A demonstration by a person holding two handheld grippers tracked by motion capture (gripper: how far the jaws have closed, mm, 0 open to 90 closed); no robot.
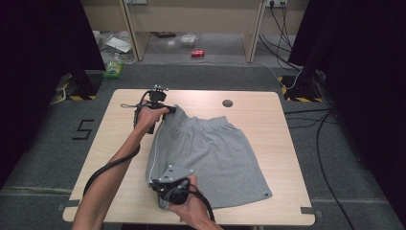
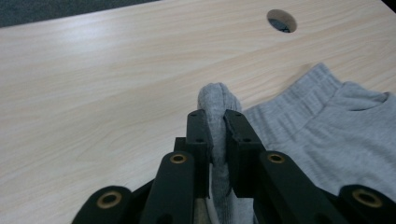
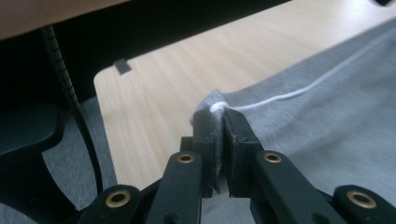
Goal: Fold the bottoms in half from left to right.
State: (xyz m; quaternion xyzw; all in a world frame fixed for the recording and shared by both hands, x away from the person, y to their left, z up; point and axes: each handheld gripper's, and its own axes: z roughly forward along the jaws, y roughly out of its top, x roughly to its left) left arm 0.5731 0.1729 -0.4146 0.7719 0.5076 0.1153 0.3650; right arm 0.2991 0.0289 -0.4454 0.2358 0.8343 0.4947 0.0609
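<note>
A pair of grey shorts [image 1: 210, 153] lies spread on the wooden table [image 1: 268, 115], waistband toward the far side. My left gripper [image 1: 163, 109] is at the far left corner of the shorts, shut on a bunched fold of the waistband [image 2: 217, 100]. My right gripper [image 1: 160, 184] is near the table's front edge, shut on the shorts' hem corner [image 3: 215, 105], where a white seam line [image 3: 299, 91] runs along the fabric. The grey shorts [image 2: 327, 130] stretch away to the right in the left gripper view.
A round cable hole [image 1: 228, 103] sits in the table near its far edge. The table's front left corner [image 3: 100, 77] lies close to my right gripper. Black cables [image 1: 325, 143] trail on the floor at the right. A red can [image 1: 197, 53] lies on the floor beyond.
</note>
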